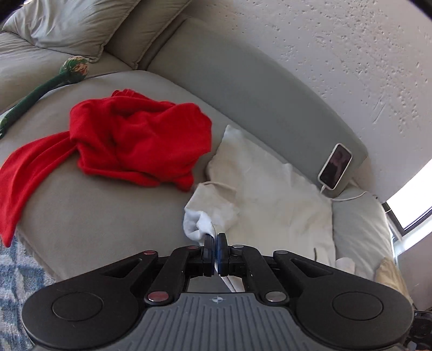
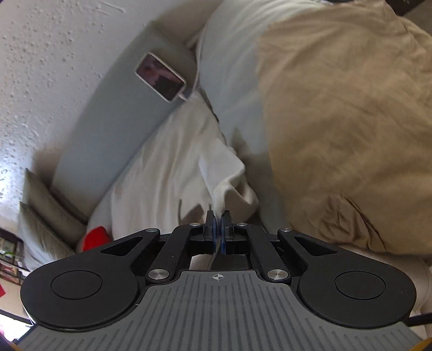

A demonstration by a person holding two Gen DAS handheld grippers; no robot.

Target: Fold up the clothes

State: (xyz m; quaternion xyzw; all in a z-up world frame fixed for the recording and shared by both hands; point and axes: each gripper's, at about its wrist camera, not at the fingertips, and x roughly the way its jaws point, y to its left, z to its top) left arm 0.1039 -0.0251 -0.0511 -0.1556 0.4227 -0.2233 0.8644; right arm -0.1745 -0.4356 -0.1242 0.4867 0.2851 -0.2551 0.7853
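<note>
A cream-white garment lies spread on the grey sofa seat against the backrest; it also shows in the right wrist view. My left gripper is shut on a bunched white edge of it. My right gripper is shut on another edge of the same garment, pulled up into a fold. A crumpled red garment lies on the seat to the left, apart from both grippers; a bit of it shows in the right wrist view.
A phone on a white cable leans on the sofa backrest; it also shows in the right wrist view. A tan pillow fills the right. A green plush toy and grey cushion lie far left. A patterned rug is below.
</note>
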